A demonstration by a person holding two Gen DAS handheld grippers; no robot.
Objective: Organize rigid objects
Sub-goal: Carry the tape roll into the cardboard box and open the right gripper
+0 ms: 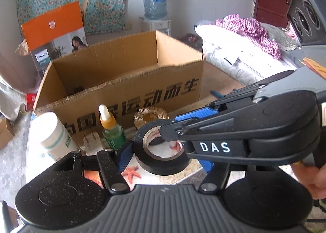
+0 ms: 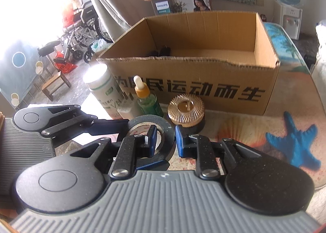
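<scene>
Black tape roll [image 2: 150, 141] pinched through its wall by the right tool [image 2: 166, 141], just short of the cardboard box [image 2: 203, 82].

One finger sits inside the core, one outside; the left tool [image 1: 161, 151] brackets the roll, and whether its pads press I cannot tell. The roll looks light, stiff and matte, so the wall grip suits. Ahead stand a ribbed gold jar [image 2: 185, 114] and a fragile-looking dropper bottle [image 2: 145, 100].

A water jug [image 1: 154, 2] stands at twelve o'clock, an orange carton [image 1: 55, 31] at ten, a checked cloth [image 1: 247, 29] on the bed at two. A wheelchair [image 2: 81, 27] stands at ten.
</scene>
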